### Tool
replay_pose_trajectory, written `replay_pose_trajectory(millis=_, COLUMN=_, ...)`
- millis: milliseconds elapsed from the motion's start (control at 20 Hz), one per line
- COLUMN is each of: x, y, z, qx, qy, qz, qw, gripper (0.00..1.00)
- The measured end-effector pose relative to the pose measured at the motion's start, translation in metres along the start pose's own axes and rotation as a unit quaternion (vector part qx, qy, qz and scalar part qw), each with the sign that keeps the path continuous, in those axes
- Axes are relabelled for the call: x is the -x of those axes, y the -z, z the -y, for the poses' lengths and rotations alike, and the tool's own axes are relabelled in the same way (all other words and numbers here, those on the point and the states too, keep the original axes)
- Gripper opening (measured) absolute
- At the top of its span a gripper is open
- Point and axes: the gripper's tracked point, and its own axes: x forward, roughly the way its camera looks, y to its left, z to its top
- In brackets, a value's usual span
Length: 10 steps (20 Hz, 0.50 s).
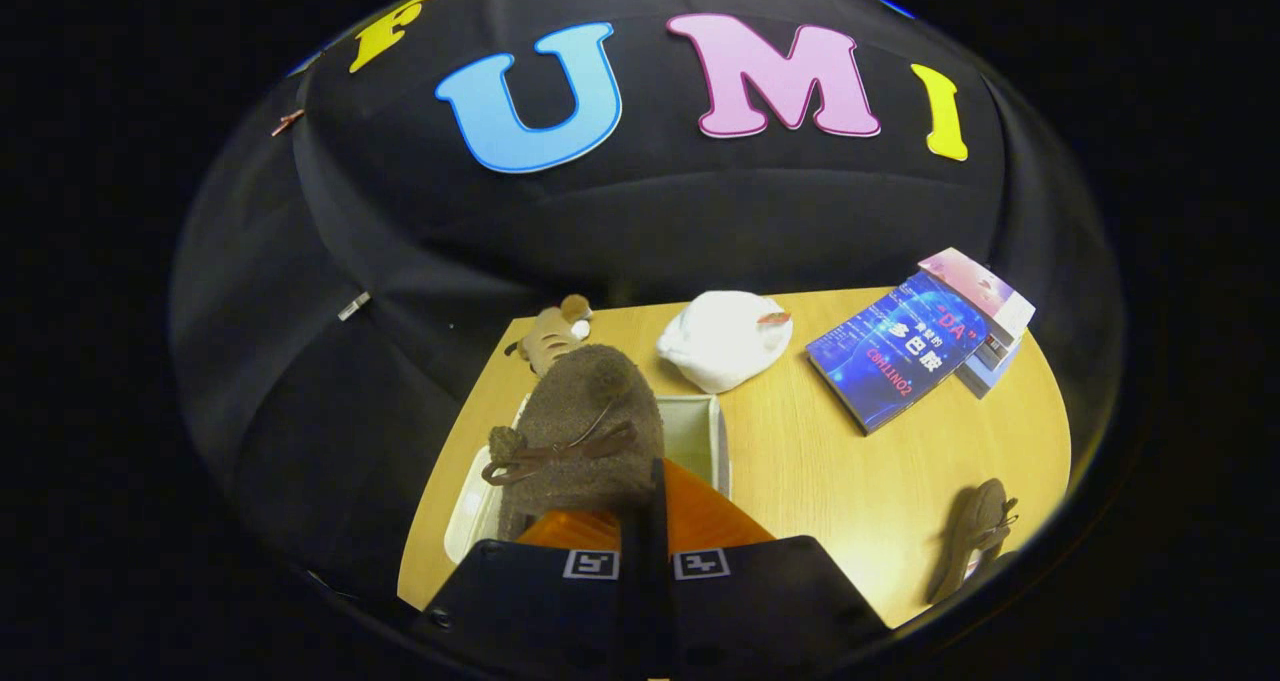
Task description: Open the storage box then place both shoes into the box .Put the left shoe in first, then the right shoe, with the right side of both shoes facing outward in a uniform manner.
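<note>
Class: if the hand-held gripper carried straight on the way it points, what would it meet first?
The hand-held gripper is shut on the brown shoe; pushed onward, the shoe would probably meet the open white storage box beneath it, though depth is unclear.

The brown shoe at lower centre hides most of the storage box and the gripper fingertips, so their grip is unclear.

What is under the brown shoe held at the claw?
Under the brown shoe pinched in the claw lies the open white storage box, its pale inner wall showing beside the shoe. The shoe covers most of the box floor, so anything lying there is hidden.
</note>
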Motion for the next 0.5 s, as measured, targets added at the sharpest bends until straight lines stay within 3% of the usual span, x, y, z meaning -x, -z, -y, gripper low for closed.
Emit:
replay_pose_trajectory(millis=300, x=-0.044, y=0.045, z=-0.023, qx=-0.014, qy=0.039, qz=-0.028, qw=0.999, gripper=0.05)
replay_pose_trajectory(millis=500, x=-0.063, y=0.064, z=-0.031, qx=-0.013, qy=0.044, qz=-0.04, qw=0.998, gripper=0.06)
